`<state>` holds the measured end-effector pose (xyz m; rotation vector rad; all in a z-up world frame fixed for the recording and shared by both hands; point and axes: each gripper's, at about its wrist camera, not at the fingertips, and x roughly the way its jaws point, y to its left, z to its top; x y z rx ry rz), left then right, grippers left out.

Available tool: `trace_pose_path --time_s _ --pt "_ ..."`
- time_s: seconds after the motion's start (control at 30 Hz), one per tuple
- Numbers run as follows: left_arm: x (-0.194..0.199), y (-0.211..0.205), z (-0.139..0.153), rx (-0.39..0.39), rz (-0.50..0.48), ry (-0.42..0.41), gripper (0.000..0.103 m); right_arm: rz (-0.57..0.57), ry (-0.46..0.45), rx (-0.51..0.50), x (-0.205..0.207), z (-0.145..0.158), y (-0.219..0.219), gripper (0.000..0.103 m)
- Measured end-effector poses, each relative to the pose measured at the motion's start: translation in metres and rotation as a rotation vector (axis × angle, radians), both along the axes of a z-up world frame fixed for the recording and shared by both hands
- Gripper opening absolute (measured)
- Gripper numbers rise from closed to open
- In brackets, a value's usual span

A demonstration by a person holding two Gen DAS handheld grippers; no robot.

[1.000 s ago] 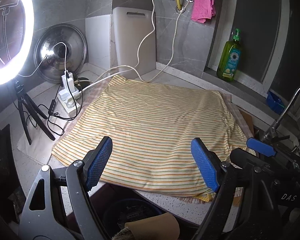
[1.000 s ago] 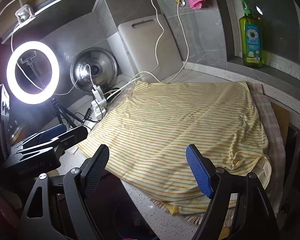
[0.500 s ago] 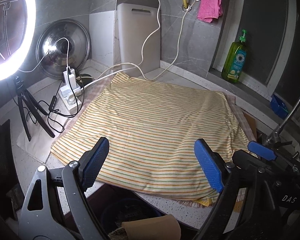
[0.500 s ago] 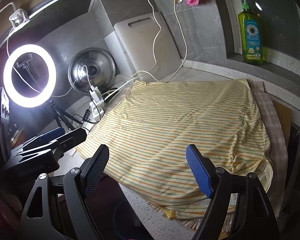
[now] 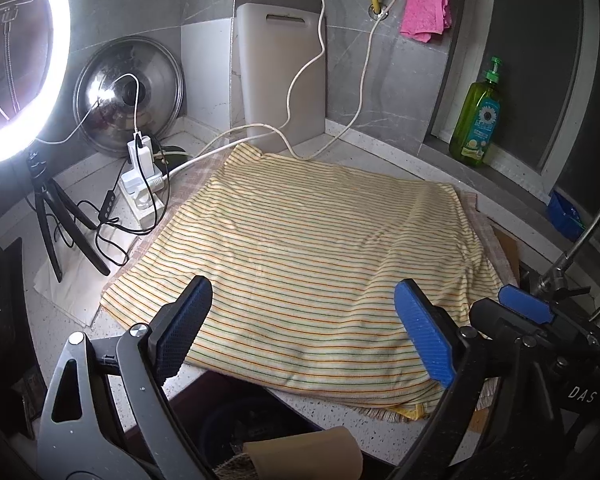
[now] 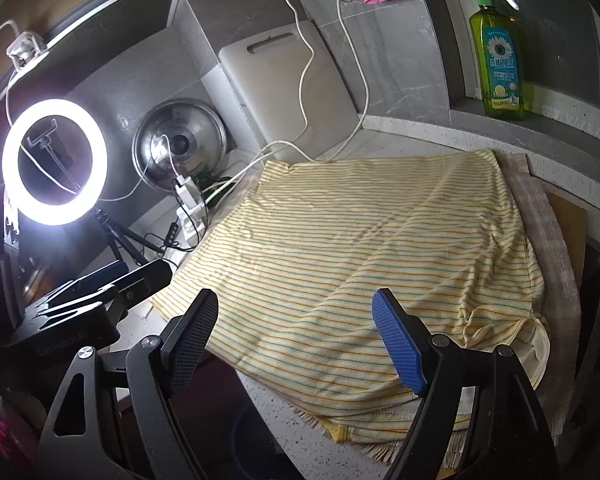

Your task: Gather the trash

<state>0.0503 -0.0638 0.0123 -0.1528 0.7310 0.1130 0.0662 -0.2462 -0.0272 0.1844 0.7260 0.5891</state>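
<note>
One tan scrap of paper or card (image 5: 304,454), the only thing here that looks like trash, sits at 6 o'clock in the left wrist view, below the counter (image 5: 340,420) edge beside a dark bin (image 5: 220,428); whether it lies inside the bin I cannot tell. Just above it the left gripper (image 5: 302,286) hangs released, its jaws having just been opening, with nothing between them. The right gripper (image 6: 294,296) is also spread wide and grasps nothing. Both point down over a yellow striped cloth (image 5: 320,240) that covers most of the counter and carries no litter. Around the cloth: a power strip (image 5: 140,184) with tangled cables at 10 o'clock, a lit ring light (image 5: 24,60) on a tripod farther out at 10, a steel pot lid (image 5: 128,96) at 11, a grey cutting board (image 5: 280,76) at 12, a pink rag (image 5: 424,12) at 1, and a green soap bottle (image 5: 478,120) at 2.
</note>
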Motion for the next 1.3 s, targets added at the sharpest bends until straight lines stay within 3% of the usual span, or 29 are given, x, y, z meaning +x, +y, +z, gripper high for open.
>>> trace_pose_path --time_s 1.3 --pt "0.015 -0.005 -0.007 0.004 0.046 0.064 0.099 -0.009 0.061 0.024 0.015 -0.01 -0.004 0.079"
